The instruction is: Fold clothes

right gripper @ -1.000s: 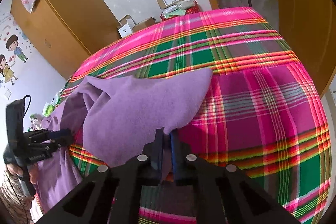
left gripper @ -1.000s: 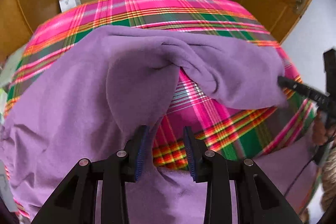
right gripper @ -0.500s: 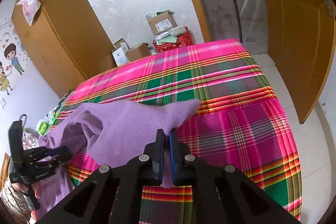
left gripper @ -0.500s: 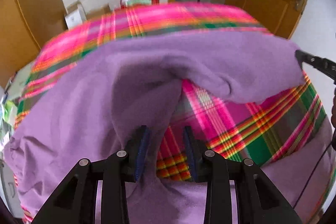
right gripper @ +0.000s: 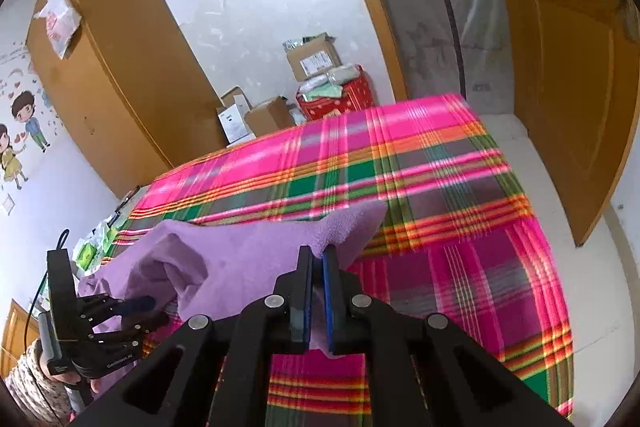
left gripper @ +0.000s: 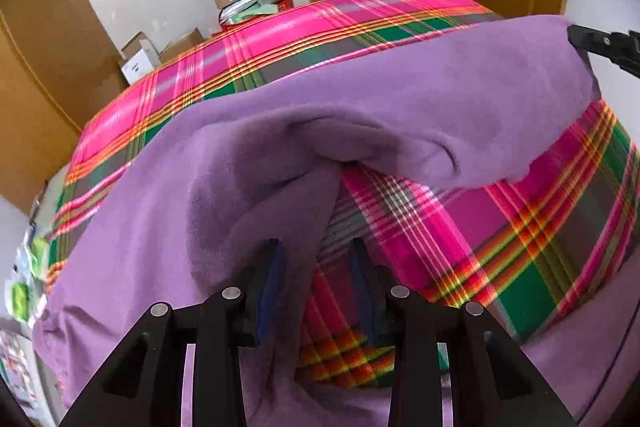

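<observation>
Two tools work one purple garment (left gripper: 400,99) above the plaid bed (right gripper: 460,267). Left tool (left gripper: 316,267): jaws parted, fabric hanging between them, ungripped. Right tool (right gripper: 316,263): jaws clamped on a raised garment corner.

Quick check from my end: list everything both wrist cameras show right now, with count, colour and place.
Purple fleece garment: one, purple, on the bed, one corner lifted.
Plaid bedspread: one, pink, green and orange, covering the bed.
Cardboard boxes: several, brown and white, by the far wall.
Red container: one, beside the boxes.
Wooden wardrobe: one, tan, left.
Wooden door: one, tan, right.
Left gripper: fingers apart beside a garment fold.
Right gripper: fingers clamped on the garment corner.
</observation>
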The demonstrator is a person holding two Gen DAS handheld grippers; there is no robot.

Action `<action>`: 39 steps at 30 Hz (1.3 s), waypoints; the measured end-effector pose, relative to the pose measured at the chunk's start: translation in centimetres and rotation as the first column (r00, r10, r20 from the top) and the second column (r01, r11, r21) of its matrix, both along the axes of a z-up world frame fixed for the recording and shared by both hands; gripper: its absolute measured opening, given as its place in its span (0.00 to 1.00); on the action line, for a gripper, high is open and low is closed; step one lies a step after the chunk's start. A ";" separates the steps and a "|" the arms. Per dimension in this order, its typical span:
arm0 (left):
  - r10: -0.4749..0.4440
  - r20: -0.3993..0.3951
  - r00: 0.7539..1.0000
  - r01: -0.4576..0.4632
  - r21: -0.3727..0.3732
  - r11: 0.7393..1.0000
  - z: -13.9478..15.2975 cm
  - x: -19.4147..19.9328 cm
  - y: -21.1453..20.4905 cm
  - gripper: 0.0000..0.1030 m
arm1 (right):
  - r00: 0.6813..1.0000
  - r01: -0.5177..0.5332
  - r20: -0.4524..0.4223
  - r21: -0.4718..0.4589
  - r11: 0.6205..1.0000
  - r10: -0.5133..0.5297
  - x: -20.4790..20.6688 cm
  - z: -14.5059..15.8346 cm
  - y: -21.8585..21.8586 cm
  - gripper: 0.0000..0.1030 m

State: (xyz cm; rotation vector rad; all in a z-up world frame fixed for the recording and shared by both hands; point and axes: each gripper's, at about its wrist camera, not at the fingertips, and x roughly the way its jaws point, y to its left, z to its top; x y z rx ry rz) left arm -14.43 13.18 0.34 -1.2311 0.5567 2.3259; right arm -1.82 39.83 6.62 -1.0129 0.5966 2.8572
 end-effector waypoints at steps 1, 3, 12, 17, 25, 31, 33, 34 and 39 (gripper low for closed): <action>0.002 0.004 1.000 -0.002 0.006 1.000 -0.1 -0.1 -0.2 0.14 | 1.000 -0.001 -0.006 0.002 1.000 0.001 -0.1 0.2 -0.1 0.05; 0.001 0.000 1.000 -0.001 0.007 1.000 0.0 -0.1 -0.4 0.08 | 1.000 0.005 -0.014 0.008 1.000 -0.005 -0.2 0.6 -0.1 0.05; 0.044 0.042 0.998 -0.050 0.156 0.987 2.0 0.2 -4.2 0.01 | 0.998 -0.035 -0.056 0.026 0.999 0.037 -0.5 2.5 -1.7 0.05; 0.054 0.041 0.998 -0.061 0.210 0.976 3.1 0.7 -5.7 0.01 | 0.992 -0.087 -0.088 0.043 0.995 0.091 -0.7 3.7 -3.5 0.05; 0.036 0.049 0.998 -0.048 0.267 0.963 2.9 1.4 -5.4 0.06 | 0.965 -0.233 -0.115 0.043 0.971 0.237 -1.4 4.3 -8.3 0.05; 0.044 0.097 0.994 -0.070 0.285 0.956 1.9 1.4 -5.5 0.11 | 0.923 -0.368 -0.118 0.012 0.930 0.367 -2.7 2.8 -12.8 0.05; 0.052 0.113 0.992 -0.085 0.307 0.948 1.7 1.2 -5.8 0.11 | 0.910 -0.397 -0.129 -0.006 0.918 0.393 -3.5 2.5 -14.1 0.05; 0.057 0.118 0.991 -0.092 0.313 0.945 1.5 1.2 -5.9 0.11 | 0.903 -0.414 -0.127 -0.012 0.910 0.409 -4.0 2.3 -14.7 0.05; 0.093 0.147 0.985 -0.136 0.320 0.937 0.7 0.5 -6.4 0.12 | 0.889 -0.455 -0.074 -0.035 0.890 0.451 -6.8 0.7 -16.9 0.07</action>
